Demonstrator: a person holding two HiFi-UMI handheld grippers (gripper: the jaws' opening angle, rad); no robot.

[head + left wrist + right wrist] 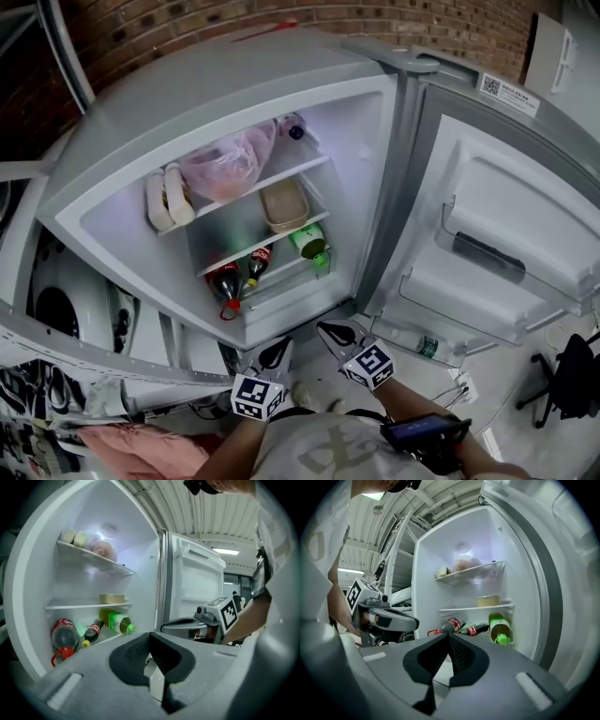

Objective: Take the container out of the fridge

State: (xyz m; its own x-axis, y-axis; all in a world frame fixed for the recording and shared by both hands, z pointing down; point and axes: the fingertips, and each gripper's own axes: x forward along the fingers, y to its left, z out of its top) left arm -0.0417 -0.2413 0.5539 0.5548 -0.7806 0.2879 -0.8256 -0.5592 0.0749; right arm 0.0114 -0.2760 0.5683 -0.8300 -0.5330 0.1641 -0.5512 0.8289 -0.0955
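The fridge [122, 103] stood open, its door [506, 216] swung out to its right side. At the left end of the fridge's top shelf lay two pale rolls [167, 199]. A pink plastic bag [225, 161] bulged over the middle of that shelf, and a small bottle [293, 128] sat at its right end, by the fridge's back corner.

The container [284, 204], tan and shallow, sat on the fridge's middle shelf, toward the fridge's right wall.

On the fridge's bottom level a large cola bottle [225, 279] with a red cap lay at the left. A smaller cola bottle [258, 263] lay just beside it. A green bottle [307, 241] lay on its side at the right, under the container's shelf. A clear bottle [427, 348] lay in the lowest rack of the fridge's door.

Both grippers hung outside the fridge, in front of its open compartment and lower than the bottles. The left gripper [275, 354] faced the fridge's interior with its jaws clenched together on nothing. The right gripper [336, 333] was just beside it, on the side nearer the fridge's door. Its jaws were likewise pressed together and empty. Both were well apart from the container.
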